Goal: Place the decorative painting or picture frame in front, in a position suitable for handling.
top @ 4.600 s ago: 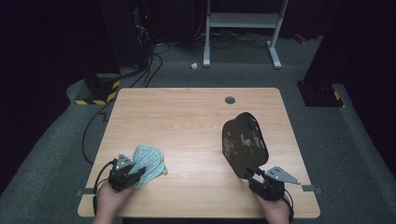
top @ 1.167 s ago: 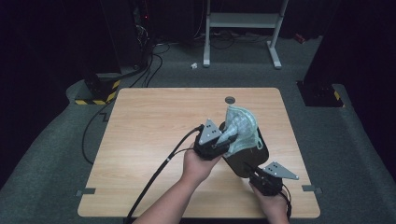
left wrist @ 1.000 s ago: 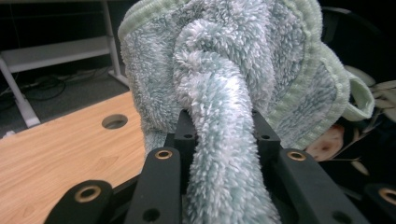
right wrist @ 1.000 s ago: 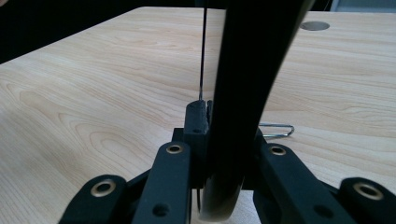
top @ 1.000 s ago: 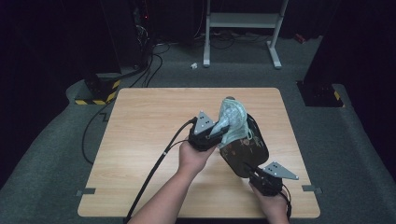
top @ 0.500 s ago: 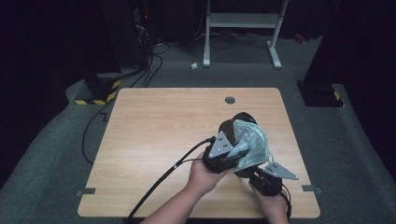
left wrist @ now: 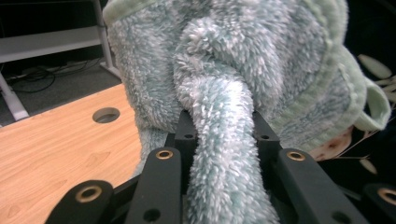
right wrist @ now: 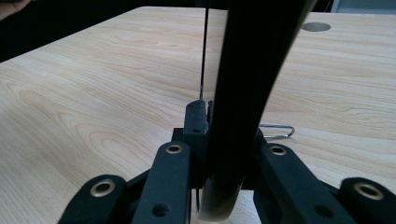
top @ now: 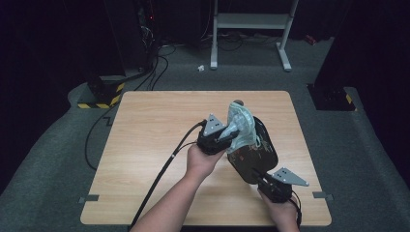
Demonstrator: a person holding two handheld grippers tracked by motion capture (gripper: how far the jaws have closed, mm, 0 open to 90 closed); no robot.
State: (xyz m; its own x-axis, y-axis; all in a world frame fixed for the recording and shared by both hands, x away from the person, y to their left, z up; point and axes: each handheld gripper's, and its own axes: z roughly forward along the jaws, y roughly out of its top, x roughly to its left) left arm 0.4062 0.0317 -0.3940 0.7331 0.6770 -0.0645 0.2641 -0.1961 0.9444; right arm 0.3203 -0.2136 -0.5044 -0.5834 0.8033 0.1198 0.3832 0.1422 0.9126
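Two grips: I log both as holding.
Change: half a second back my left gripper sat lower, near the right gripper; now it has carried the towel up to the pan's far end.
Left fingers: clamped on a twisted towel fold; the rest bunches beyond the tips.
Right fingers: closed on the pan rim, unmoved.
Pan: tilted above the table.

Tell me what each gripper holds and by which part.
Left gripper: fluffy pale green towel, pinched by a bunched fold. Right gripper: dark oval floral-patterned tray, clamped at its near rim.
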